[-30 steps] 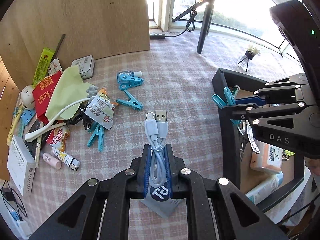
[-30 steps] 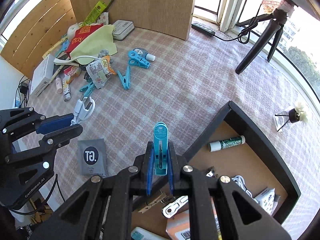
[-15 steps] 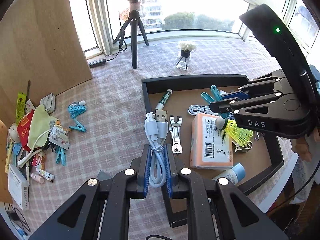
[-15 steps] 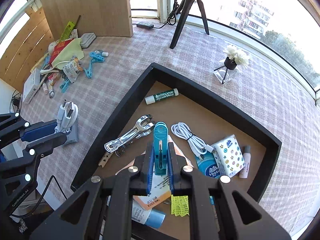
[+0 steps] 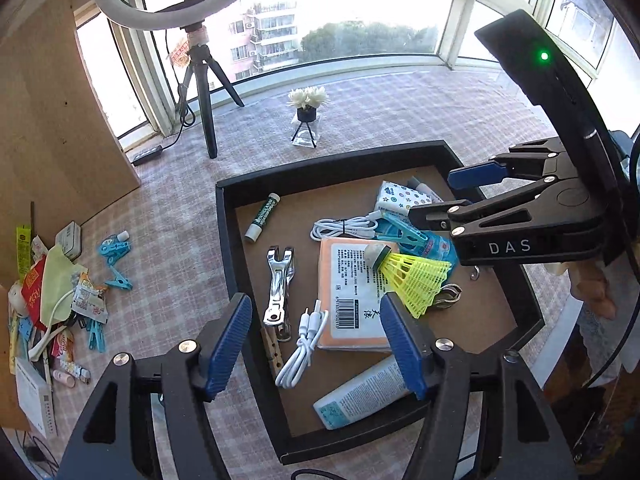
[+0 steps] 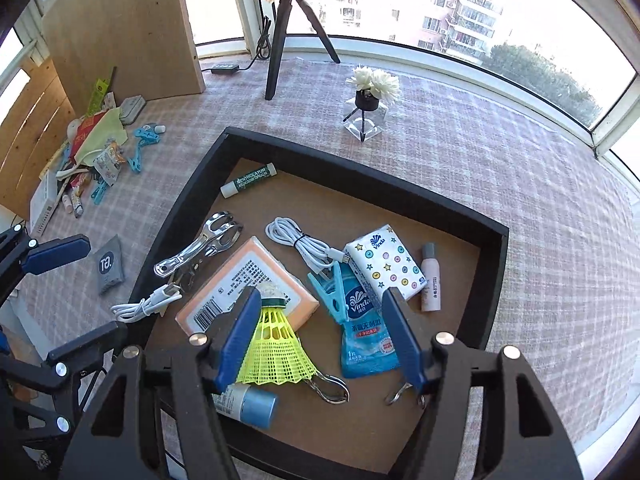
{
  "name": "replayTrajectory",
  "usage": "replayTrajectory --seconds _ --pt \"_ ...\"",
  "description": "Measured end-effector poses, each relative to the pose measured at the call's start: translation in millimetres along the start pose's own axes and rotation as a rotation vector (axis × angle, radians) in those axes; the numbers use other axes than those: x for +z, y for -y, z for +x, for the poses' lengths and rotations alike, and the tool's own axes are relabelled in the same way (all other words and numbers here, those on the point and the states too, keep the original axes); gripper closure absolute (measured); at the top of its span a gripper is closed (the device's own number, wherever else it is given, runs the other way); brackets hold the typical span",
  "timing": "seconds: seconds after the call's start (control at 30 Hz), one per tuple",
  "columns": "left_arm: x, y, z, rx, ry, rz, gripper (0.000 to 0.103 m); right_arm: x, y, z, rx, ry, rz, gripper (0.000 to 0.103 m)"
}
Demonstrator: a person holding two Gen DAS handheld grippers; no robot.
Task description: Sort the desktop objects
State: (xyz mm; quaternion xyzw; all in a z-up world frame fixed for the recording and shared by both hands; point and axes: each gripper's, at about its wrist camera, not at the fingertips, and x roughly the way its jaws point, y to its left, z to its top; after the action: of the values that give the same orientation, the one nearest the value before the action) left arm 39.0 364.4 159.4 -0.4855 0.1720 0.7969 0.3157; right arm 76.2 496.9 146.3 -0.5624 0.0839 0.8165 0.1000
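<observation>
The pile (image 5: pixel 52 300) of unsorted things lies at nine o'clock in the left wrist view, against the wooden boards, with blue pegs (image 5: pixel 116 264) loose at its near edge. At the centre is the black tray (image 5: pixel 224 248), already well stocked.

The left gripper (image 5: pixel 320 344) hangs over the tray's near-left corner with fingers spread wide and nothing between them; a white cable (image 5: pixel 302 350) lies on the tray floor just below, beside the steel clip (image 5: pixel 278 292). At three o'clock the right gripper (image 6: pixel 320 340) is likewise released and empty, above the yellow shuttlecock (image 6: pixel 276 344); a blue peg (image 6: pixel 332 292) rests on the tissue pack (image 6: pixel 364 332) at twelve o'clock from its fingers.

Judging by this, the step in hand is a drop-off with both loads in the tray. The next move would be to lift both grippers clear of the tray wall and swing toward nine o'clock for another pick from the pile.

The tray walls stand raised, so a rise should come before any sideways travel. The checked cloth (image 6: pixel 520 184) between tray and pile is open; only a grey sachet (image 6: pixel 108 266) lies there. The tripod (image 6: pixel 296 28) and flower vase (image 6: pixel 370 108) at twelve o'clock stand well apart.
</observation>
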Motion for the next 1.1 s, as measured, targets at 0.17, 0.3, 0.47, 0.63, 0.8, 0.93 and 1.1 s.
replayTrajectory --seconds 0.17,0.3,0.47,0.63,0.8,0.93,1.1 --pt "-9 -17 -4 0.022 -0.012 -0.065 0.038 -4 -13 -8 0.011 0.005 -0.001 0.041" --pt "-28 -37 -13 0.046 -0.014 -0.120 0.038 -9 -33 -13 0.012 0.007 -0.012 0.041" --pt "-55 -68 -26 0.076 -0.024 -0.186 0.038 -15 -67 -25 0.022 0.030 -0.036 0.041" --pt "-85 -111 -42 0.127 -0.026 -0.277 0.038 -19 -111 -30 0.027 0.058 -0.057 0.041" --pt "-116 -149 -65 0.189 -0.011 -0.345 0.038 -26 -161 -22 0.007 0.063 -0.074 0.041" --pt "-139 -173 -82 0.215 0.003 -0.371 0.038 -31 -201 -20 0.017 0.069 -0.073 0.041" --pt "-170 -202 -96 0.209 0.014 -0.427 0.038 -36 -252 -20 0.003 0.100 -0.089 0.041"
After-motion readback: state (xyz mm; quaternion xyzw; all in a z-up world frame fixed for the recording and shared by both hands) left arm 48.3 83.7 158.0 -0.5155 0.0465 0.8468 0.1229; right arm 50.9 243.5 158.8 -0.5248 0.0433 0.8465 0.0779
